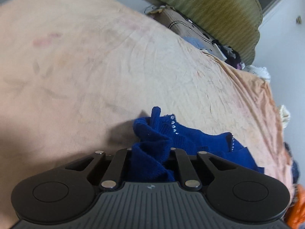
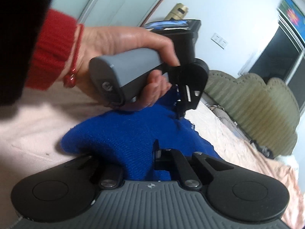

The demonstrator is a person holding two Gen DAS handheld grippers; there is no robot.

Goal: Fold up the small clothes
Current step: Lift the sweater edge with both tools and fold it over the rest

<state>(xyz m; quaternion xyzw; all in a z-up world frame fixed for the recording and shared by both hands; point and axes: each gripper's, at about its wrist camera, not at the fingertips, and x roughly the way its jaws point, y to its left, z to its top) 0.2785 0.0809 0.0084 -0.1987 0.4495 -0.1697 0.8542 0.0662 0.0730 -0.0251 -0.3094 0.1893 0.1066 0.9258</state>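
Note:
A small royal-blue knitted garment (image 1: pixel 183 139) with a row of shiny studs lies bunched on the pink bedspread (image 1: pixel 95 66). My left gripper (image 1: pixel 150 152) is shut on a fold of it; the fingertips are buried in the cloth. In the right wrist view the same blue garment (image 2: pixel 124 133) drapes over my right gripper (image 2: pixel 144 156), which is shut on its near edge. The left gripper (image 2: pixel 181 112), held by a hand in a red cuff, grips the garment's far end.
An olive padded headboard (image 1: pixel 219 13) stands beyond the bed, also in the right wrist view (image 2: pixel 253 103). Bags and loose clothes (image 1: pixel 192 28) lie at the bed's far edge. Orange cloth (image 1: pixel 297 206) sits at the lower right. A dark doorway (image 2: pixel 282 59) is at the right.

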